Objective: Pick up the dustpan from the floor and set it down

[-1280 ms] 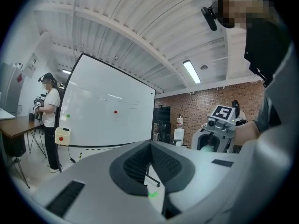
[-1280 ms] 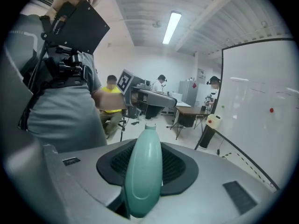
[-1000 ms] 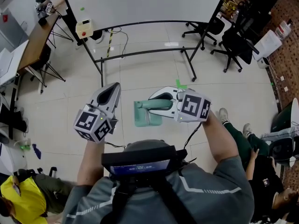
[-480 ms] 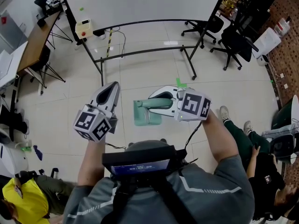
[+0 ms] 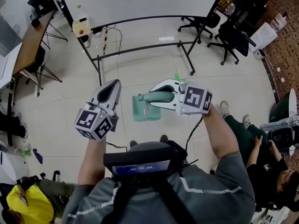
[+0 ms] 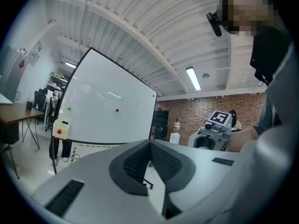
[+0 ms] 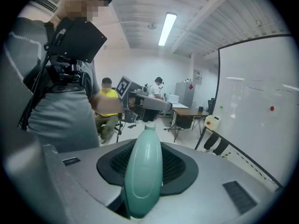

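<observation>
1. Dustpan [image 5: 145, 112] first: it is green and sits out in front of me, over the floor [image 5: 224, 85], near the feet of the whiteboard stand [image 5: 140, 48]. It looks lifted off the ground, but from above I cannot be sure.
2. My right gripper [image 5: 153, 95] pinches the dustpan's handle [image 7: 142, 171] between its two fingers. The handle is round and smooth.
3. My left gripper [image 5: 111, 88] holds nothing. Its fingers are pressed together.
4. The handle could slip. The pan part hangs off to one side and pulls down, so the smooth handle may turn in the pinch. Then the dustpan drops.
5. It could land badly. If I lower it fast or tilted, one edge may hit the floor first and it may tip over.
6. I could let go too soon. If I spread the fingers before the pan rests flat, it falls the rest of the way.
7. A person [image 5: 261, 171] sits close on my right, so a wide swing that way could bump them.
</observation>
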Demonstrator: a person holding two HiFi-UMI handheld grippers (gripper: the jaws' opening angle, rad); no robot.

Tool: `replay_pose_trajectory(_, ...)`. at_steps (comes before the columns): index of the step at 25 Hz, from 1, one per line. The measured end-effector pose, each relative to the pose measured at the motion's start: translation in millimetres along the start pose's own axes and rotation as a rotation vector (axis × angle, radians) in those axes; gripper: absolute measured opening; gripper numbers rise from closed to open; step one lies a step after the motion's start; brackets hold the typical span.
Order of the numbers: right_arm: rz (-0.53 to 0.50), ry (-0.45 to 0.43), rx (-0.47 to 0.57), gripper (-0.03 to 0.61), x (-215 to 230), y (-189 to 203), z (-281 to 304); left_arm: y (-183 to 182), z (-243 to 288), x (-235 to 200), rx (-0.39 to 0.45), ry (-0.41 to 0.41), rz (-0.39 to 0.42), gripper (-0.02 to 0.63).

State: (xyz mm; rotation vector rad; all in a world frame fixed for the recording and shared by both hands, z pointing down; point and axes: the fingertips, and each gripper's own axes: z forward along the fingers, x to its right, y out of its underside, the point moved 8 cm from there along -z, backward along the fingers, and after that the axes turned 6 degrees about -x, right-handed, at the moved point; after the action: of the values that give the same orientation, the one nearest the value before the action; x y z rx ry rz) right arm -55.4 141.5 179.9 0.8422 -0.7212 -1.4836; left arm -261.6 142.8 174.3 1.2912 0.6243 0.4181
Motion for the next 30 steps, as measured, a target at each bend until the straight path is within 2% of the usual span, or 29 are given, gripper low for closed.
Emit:
replay_pose_trajectory(6, 0.026, 0.019, 0.010, 0.144, 47.8, -0.7, 10.1, -8.7, 29.3, -33.7, -0.011, 0.031, 0.017, 0.028)
replay_pose_trajectory(12, -0.020, -0.011, 0.039, 0.144, 120.9, 22.4, -7.8, -24.6, 108.1, -58.2, -0.005, -0.043, 0.023, 0.028)
replay_pose_trajectory(18, -0.094, -0.073, 0.053, 0.144, 198.5, 42.9, -38.7, -56.3, 192.4, -69.9, -0.001, -0.111, 0.047, 0.028)
replay_pose_trajectory(23, -0.139, -0.101, 0.051, 0.144, 260.5, 50.0, -55.4, -78.0, 251.1, -94.8, 0.013, -0.178, 0.035, 0.028)
replay_pose_trajectory(30, -0.125, -0.018, -0.006, 0.144, 319.1, 56.7, -52.5, -93.5, 289.2, -134.8, 0.030, -0.117, 0.041, 0.028)
